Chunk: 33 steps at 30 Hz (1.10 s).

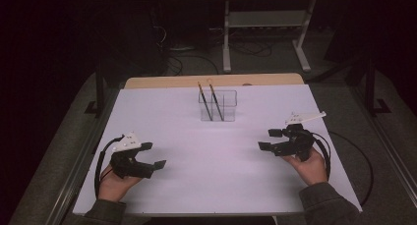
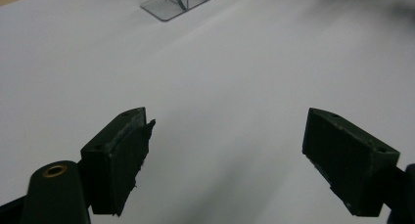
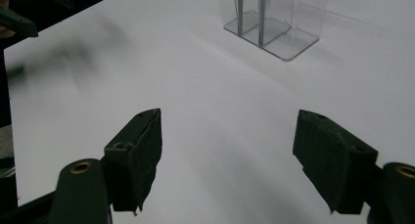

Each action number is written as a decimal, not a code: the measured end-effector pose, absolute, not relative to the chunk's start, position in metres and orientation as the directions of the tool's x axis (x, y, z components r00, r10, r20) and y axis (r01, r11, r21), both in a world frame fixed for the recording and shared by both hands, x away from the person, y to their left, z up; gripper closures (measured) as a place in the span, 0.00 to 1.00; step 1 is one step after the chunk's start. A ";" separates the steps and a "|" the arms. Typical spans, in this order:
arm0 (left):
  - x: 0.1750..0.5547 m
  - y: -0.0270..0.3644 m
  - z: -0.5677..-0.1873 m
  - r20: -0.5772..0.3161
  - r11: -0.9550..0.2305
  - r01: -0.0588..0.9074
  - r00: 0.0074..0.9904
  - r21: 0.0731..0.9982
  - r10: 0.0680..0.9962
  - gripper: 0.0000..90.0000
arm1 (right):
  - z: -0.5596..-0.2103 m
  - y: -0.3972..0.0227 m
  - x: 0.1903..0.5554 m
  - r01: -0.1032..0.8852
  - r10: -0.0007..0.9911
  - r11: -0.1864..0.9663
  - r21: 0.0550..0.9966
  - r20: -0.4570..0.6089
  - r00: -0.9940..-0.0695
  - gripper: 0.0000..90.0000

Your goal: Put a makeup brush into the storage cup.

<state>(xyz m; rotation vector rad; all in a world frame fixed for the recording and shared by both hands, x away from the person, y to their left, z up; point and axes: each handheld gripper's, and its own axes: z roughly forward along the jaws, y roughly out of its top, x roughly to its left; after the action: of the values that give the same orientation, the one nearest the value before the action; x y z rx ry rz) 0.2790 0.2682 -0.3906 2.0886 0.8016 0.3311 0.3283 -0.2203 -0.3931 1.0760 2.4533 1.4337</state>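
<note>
Two grippers rest over the white table top, and we hold nothing in either. Our left gripper sits at the near left corner, its jaws spread wide and aimed to the right across the sheet, with bare surface between the pads in the left gripper view.

Midway along the far edge stands the clear plastic holder, well apart from both tools. Inside it are two dark pencils, one beside the other. Their long axes run nearly upright, lower ends down in the holder, upper ends tilted toward the far left and rising above its rim. In the right gripper view the holder's base rests flat on the sheet and the pencils sit in its left part.

Our right gripper lies at the near right, its jaws also standing wide with nothing between them, aimed to the left.

Beyond the white sheet a strip of pale wood shows. Behind it the room is dark, with grey carpet, loose cables and the white legs of another table.
</note>
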 end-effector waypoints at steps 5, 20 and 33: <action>0.275 0.269 -0.392 -0.056 -0.423 0.426 0.754 0.800 0.654 0.18 | -0.394 -0.219 0.323 0.516 0.621 0.311 0.798 0.241 -0.746 0.28; 0.267 0.271 -0.394 -0.058 -0.410 0.422 0.751 0.809 0.657 0.18 | -0.402 -0.220 0.309 0.505 0.626 0.306 0.807 0.229 -0.746 0.26; 0.261 0.271 -0.399 -0.057 -0.421 0.423 0.756 0.802 0.652 0.18 | -0.411 -0.228 0.300 0.518 0.637 0.289 0.805 0.242 -0.732 0.25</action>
<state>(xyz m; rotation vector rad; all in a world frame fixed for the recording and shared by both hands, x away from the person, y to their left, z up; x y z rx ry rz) 0.2611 0.2708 -0.3990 2.0768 0.8055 0.3311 0.2996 -0.2280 -0.4113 1.0904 2.4193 1.4345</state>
